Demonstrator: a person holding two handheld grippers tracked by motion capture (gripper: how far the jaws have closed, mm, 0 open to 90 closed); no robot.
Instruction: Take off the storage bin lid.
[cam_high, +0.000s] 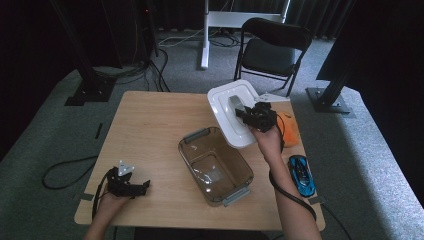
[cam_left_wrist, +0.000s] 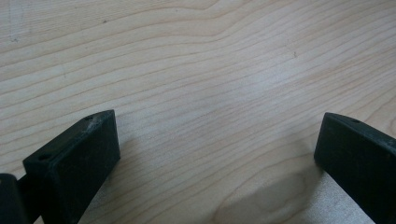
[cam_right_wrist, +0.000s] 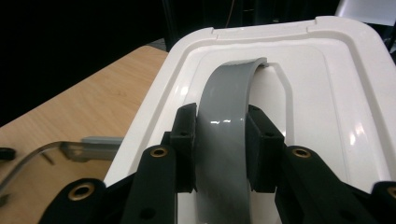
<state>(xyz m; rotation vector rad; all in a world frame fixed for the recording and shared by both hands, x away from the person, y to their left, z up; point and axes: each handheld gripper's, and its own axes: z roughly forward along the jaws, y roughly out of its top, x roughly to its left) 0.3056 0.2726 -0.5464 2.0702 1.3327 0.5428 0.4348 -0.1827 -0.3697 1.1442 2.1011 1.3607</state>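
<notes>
Keep the white rectangular plastic lid (cam_high: 231, 113) level by its grey arched handle (cam_right_wrist: 227, 140) and line its corners up over the clear rectangular plastic container (cam_high: 216, 165) before lowering. The right gripper (cam_high: 248, 115) clamps that handle, holding the lid tilted above the table's far right. The left gripper (cam_high: 141, 187) rests open, near left.

One lid (cam_high: 231, 112), one clear container (cam_high: 216, 165), one toy car (cam_high: 301, 175), one orange object (cam_high: 289, 128), one chair (cam_high: 272, 50).
</notes>
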